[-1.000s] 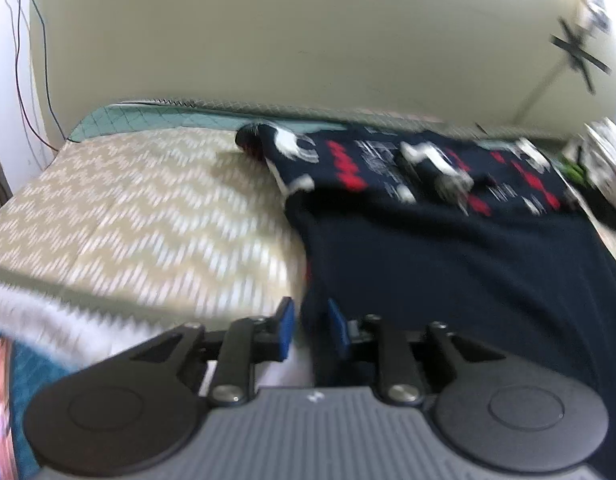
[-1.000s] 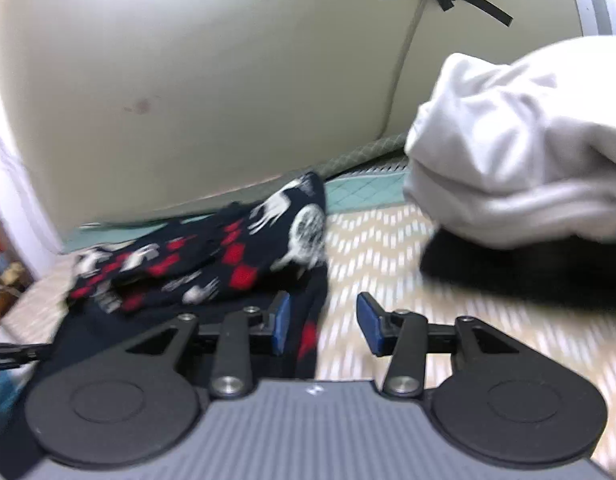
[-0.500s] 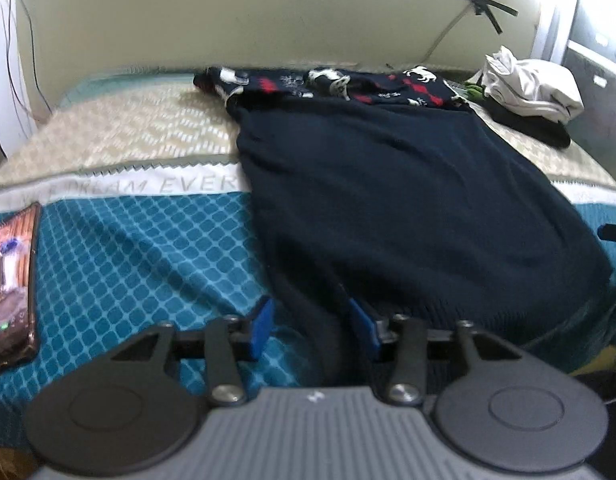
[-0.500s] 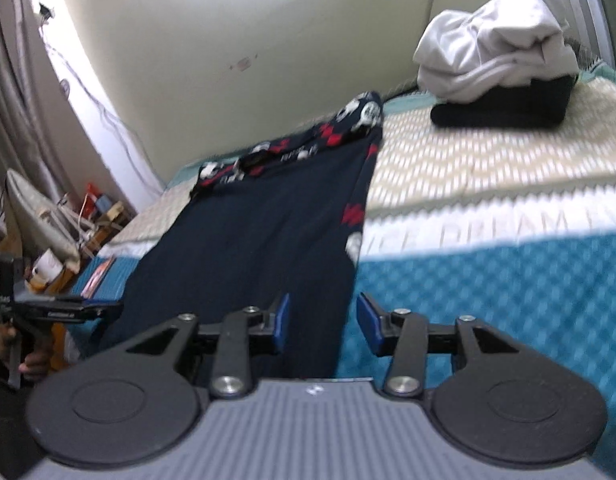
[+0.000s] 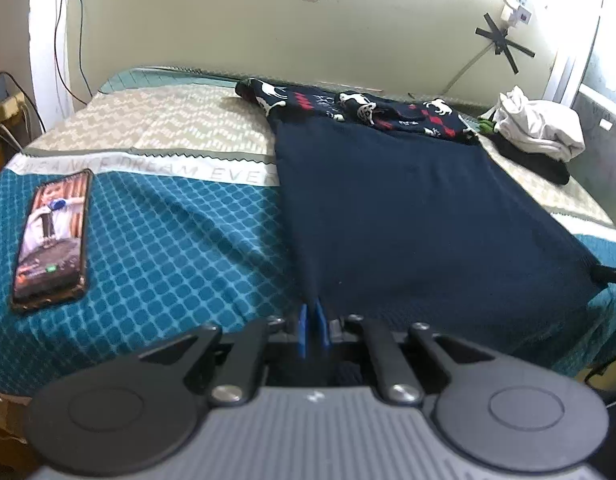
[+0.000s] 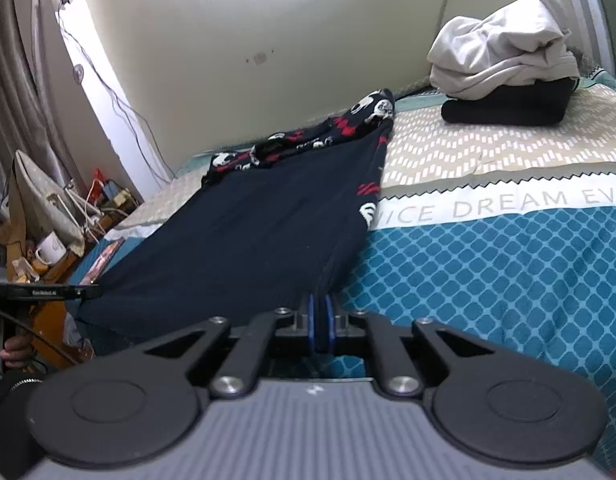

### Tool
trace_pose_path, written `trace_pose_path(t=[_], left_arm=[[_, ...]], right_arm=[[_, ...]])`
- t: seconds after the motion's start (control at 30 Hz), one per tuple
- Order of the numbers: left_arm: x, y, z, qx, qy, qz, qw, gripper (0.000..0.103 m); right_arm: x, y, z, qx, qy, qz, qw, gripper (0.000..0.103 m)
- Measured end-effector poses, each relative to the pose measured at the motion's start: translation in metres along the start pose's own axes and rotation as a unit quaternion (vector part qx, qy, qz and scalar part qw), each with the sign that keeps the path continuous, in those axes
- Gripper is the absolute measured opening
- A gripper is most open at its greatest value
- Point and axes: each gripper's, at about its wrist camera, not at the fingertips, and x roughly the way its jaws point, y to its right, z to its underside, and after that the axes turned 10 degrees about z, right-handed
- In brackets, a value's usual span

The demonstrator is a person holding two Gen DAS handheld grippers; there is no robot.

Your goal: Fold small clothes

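Observation:
A dark navy garment (image 5: 408, 208) with a red-and-white patterned far end (image 5: 368, 110) lies stretched along the bed. My left gripper (image 5: 313, 310) is shut on its near left hem corner, the cloth pulled taut from the blue pads. In the right wrist view the same navy garment (image 6: 248, 224) runs away toward the wall, and my right gripper (image 6: 319, 312) is shut on its near right hem corner. The other gripper (image 6: 48, 292) shows at the left edge of that view, held by a hand (image 6: 12, 350).
A phone (image 5: 52, 236) with a lit screen lies on the teal bedspread (image 5: 168, 248) at the left. A pile of white and black clothes (image 5: 536, 132) sits at the far right by the wall. A cluttered side table (image 6: 48, 240) stands beyond the bed's left side.
Both grippers pulled back from the far patterned end to the near hem of the garment. Their jaws, open before, have shut on the hem corners, and the cloth is drawn flat.

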Motion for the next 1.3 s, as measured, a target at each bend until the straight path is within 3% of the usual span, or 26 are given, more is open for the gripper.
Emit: trace_pose_path(t=[0.13, 0.27, 0.43, 0.5, 0.57, 0.6, 0.67, 0.73, 0.87, 0.93, 0.97, 1.0, 1.13, 1.23, 1.3], left_arm=[[-0.011, -0.018, -0.021, -0.055, 0.031, 0.054, 0.9965, 0.006], [-0.009, -0.033, -0.061, -0.094, 0.064, 0.092, 0.9893, 0.006], [0.038, -0.042, -0.143, -0.104, 0.068, 0.073, 0.9896, 0.007], [0.071, -0.044, -0.178, -0.109, 0.066, 0.044, 0.9909, 0.016], [0.098, -0.046, -0.198, -0.108, 0.060, -0.011, 0.9923, 0.036], [0.105, -0.048, -0.200, -0.111, 0.052, -0.033, 0.9919, 0.037], [0.106, -0.050, -0.192, -0.090, 0.048, -0.023, 0.9946, 0.040], [0.102, -0.048, -0.181, -0.063, 0.055, -0.029, 0.9961, 0.052], [0.125, -0.039, -0.177, -0.032, 0.031, -0.038, 0.9983, 0.053], [0.144, -0.031, -0.178, -0.022, 0.012, -0.036, 0.9990, 0.048], [0.150, -0.027, -0.179, -0.013, 0.004, -0.036, 0.9993, 0.030], [0.158, -0.023, -0.177, -0.002, -0.008, -0.037, 0.9993, 0.004], [0.163, -0.029, -0.163, 0.004, -0.035, -0.063, 0.9974, 0.002], [0.138, -0.038, -0.153, -0.016, -0.041, -0.060, 0.9972, 0.002], [0.135, -0.041, -0.154, -0.014, -0.049, -0.087, 0.9949, 0.002]], right_arm=[[-0.006, 0.000, -0.020, 0.023, 0.023, -0.022, 0.999, 0.004], [0.010, 0.004, -0.062, 0.040, 0.044, -0.034, 0.998, 0.004], [0.076, 0.002, -0.140, 0.054, 0.052, -0.008, 0.997, 0.004], [0.118, 0.005, -0.169, 0.080, 0.059, 0.012, 0.995, 0.007], [0.155, 0.005, -0.185, 0.055, 0.059, 0.066, 0.995, 0.024], [0.164, 0.006, -0.186, 0.052, 0.051, 0.089, 0.993, 0.063], [0.163, 0.012, -0.177, 0.046, 0.048, 0.085, 0.994, 0.060], [0.155, 0.017, -0.164, 0.031, 0.047, 0.076, 0.995, 0.061], [0.158, 0.012, -0.150, -0.003, 0.030, 0.079, 0.996, 0.061], [0.166, 0.007, -0.147, -0.008, 0.013, 0.073, 0.997, 0.056], [0.169, 0.003, -0.146, -0.017, 0.007, 0.068, 0.998, 0.048], [0.171, -0.001, -0.144, -0.033, 0.004, 0.075, 0.997, 0.002], [0.161, 0.001, -0.137, -0.064, 0.014, 0.119, 0.991, 0.000], [0.153, 0.016, -0.128, -0.043, -0.018, 0.113, 0.993, 0.000], [0.155, 0.012, -0.130, -0.065, -0.019, 0.107, 0.992, 0.000]])
